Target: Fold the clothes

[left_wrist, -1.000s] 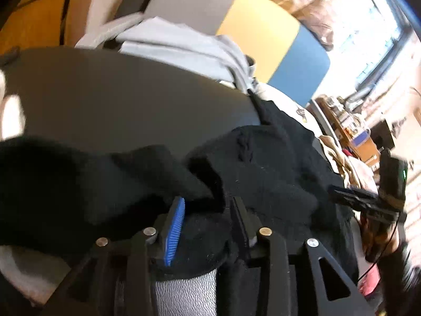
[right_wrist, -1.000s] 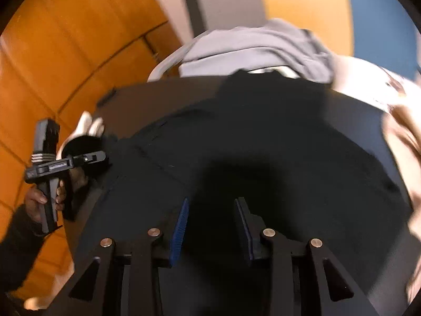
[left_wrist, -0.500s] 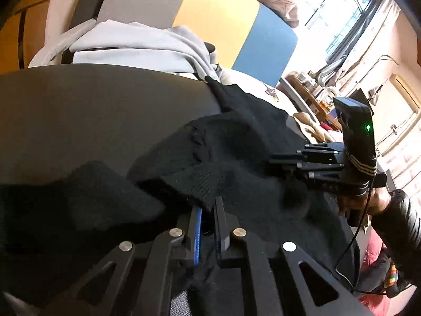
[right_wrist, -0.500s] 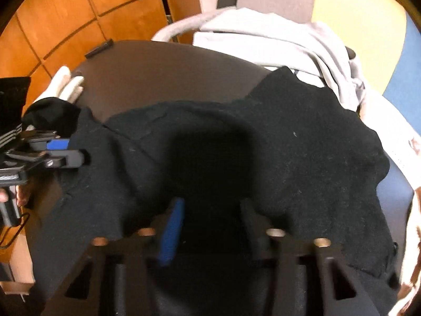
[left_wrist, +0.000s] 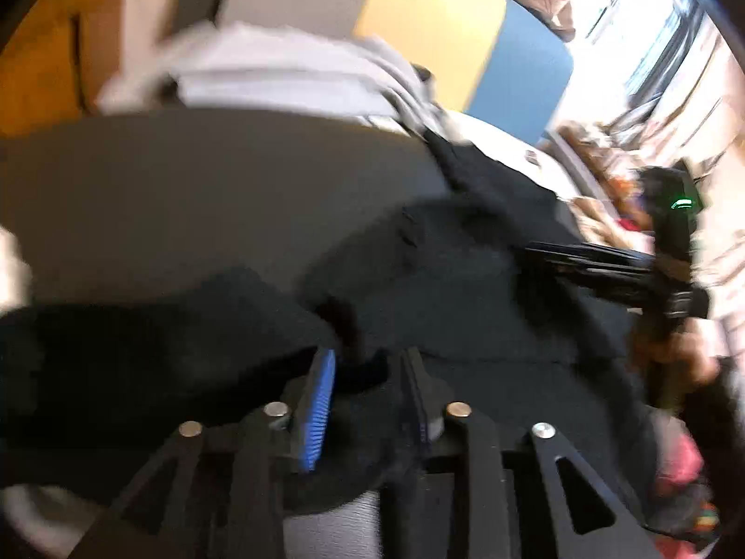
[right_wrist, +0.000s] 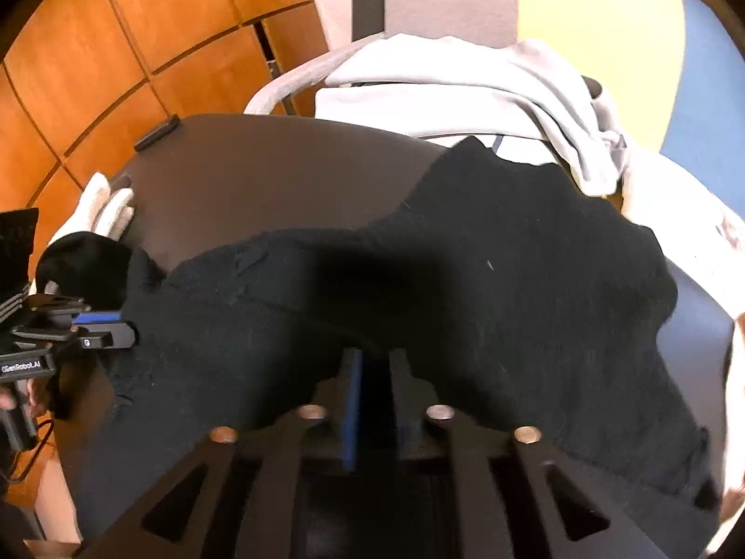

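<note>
A black sweater [right_wrist: 465, 279] lies across the dark table [right_wrist: 279, 177]. The left hand-held gripper [left_wrist: 368, 372] is opening, fabric loose between its jaws; the right hand-held gripper [right_wrist: 375, 363] pinches the sweater's near edge.

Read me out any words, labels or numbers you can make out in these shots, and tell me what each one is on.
"GenRobot.AI": white lettering on the body of the left gripper, at the left edge of the right wrist view.
A small white mark on that gripper's finger: too small to read.
Left wrist view: blurred, no text readable.
</note>
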`<state>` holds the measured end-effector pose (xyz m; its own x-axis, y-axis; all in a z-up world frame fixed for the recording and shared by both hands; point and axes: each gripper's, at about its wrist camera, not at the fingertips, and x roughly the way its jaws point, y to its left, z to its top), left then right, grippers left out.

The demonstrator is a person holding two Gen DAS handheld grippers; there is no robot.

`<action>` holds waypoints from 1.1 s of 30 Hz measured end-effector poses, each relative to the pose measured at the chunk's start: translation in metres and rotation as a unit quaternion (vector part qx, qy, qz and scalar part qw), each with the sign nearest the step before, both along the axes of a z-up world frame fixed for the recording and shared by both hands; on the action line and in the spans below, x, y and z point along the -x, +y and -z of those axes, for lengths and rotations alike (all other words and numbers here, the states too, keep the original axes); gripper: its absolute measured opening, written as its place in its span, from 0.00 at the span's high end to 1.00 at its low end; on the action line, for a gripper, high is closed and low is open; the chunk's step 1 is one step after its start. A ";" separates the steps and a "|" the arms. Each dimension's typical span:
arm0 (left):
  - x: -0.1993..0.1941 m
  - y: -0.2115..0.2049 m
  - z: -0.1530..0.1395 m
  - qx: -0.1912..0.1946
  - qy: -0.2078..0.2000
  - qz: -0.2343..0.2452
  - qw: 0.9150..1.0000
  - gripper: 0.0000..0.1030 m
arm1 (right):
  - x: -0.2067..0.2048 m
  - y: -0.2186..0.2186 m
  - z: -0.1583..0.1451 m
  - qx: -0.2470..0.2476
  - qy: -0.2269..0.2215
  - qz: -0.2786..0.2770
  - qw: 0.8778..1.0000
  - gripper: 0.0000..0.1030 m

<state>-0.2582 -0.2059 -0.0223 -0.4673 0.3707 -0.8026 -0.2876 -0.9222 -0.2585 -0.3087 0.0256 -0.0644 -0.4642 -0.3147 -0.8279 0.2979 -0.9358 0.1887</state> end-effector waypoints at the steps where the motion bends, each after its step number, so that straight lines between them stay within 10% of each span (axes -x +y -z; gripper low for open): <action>1: -0.004 0.000 -0.008 0.018 0.026 -0.015 0.999 0.67 | -0.006 0.008 -0.004 0.015 0.010 0.018 1.000 0.64; 8: 0.006 0.037 -0.017 -0.021 0.065 0.030 0.997 0.59 | -0.092 0.067 -0.030 0.103 0.058 0.102 0.988 0.56; 19: -0.018 0.083 0.026 0.018 -0.066 0.061 0.996 0.60 | -0.180 0.134 0.013 0.011 0.015 0.151 0.988 0.46; 25: -0.043 0.076 0.007 -0.004 -0.018 0.057 0.998 0.60 | -0.191 0.156 0.009 0.090 0.034 0.201 0.975 0.44; 33: -0.016 0.116 -0.006 0.027 0.048 0.100 0.993 0.58 | -0.166 0.131 -0.032 0.063 0.079 0.211 0.972 0.08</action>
